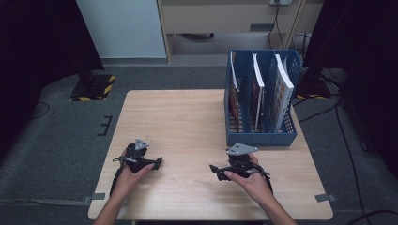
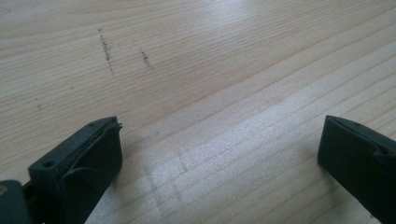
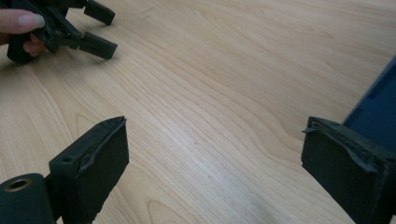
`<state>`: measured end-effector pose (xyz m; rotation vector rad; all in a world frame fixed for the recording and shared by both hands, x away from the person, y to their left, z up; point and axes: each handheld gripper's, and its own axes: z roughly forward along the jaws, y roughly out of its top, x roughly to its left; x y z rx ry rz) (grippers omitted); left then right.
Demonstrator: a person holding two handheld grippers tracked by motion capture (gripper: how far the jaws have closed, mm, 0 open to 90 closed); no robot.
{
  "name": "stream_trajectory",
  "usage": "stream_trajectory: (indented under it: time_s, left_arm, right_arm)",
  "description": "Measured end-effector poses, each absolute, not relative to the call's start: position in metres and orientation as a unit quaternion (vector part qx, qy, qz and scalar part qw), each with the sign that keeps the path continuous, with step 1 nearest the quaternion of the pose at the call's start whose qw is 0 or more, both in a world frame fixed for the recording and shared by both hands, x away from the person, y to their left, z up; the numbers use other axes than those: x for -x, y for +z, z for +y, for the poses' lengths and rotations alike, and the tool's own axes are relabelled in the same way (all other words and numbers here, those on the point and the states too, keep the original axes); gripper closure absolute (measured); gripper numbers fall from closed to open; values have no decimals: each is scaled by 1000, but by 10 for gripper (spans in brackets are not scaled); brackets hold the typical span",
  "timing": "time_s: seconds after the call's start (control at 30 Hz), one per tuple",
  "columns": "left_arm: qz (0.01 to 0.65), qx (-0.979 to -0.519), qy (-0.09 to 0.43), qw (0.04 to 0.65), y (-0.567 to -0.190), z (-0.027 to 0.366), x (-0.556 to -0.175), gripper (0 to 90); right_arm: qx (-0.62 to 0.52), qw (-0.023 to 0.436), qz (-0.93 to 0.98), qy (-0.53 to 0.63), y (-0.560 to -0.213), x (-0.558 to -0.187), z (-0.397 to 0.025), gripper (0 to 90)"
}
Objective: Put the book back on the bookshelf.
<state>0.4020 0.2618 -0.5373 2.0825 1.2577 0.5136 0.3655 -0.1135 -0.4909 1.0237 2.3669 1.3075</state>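
Note:
My left gripper [image 1: 158,162] rests low over the front left of the wooden table [image 1: 187,117], held by a hand, jaws pointing right. In the left gripper view it [image 2: 220,123] stands wide open over bare wood. My right gripper [image 1: 214,169] sits at the front right, jaws pointing left toward the other one. The right gripper view shows it [image 3: 215,123] open as well, nothing between its pads, with the left gripper [image 3: 111,32] farther off at top left. A blue file rack [image 1: 260,138] stands just behind the right gripper.
The rack holds three upright books [image 1: 283,89] in its slots, and its blue wall [image 3: 373,112] lies close to my right jaw. Grey carpet surrounds the table. Black stands with cables rise at the back left and back right.

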Motion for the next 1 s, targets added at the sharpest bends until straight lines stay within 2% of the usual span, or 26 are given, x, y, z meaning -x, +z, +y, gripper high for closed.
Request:
stream_trajectory:
  time_s: [0.23, 0.43, 1.0]
  left_arm:
    - [479, -793, 196, 322, -537, 262, -402, 0]
    - [479, -793, 196, 322, -537, 262, -402, 0]
    - [479, -793, 195, 322, -537, 262, -402, 0]
  right_arm:
    - [-338, 107, 832, 426, -506, -375, -87, 85]
    - [-343, 113, 836, 413, -512, -391, -65, 92]
    - [-370, 134, 836, 383, -532, -405, -54, 90]
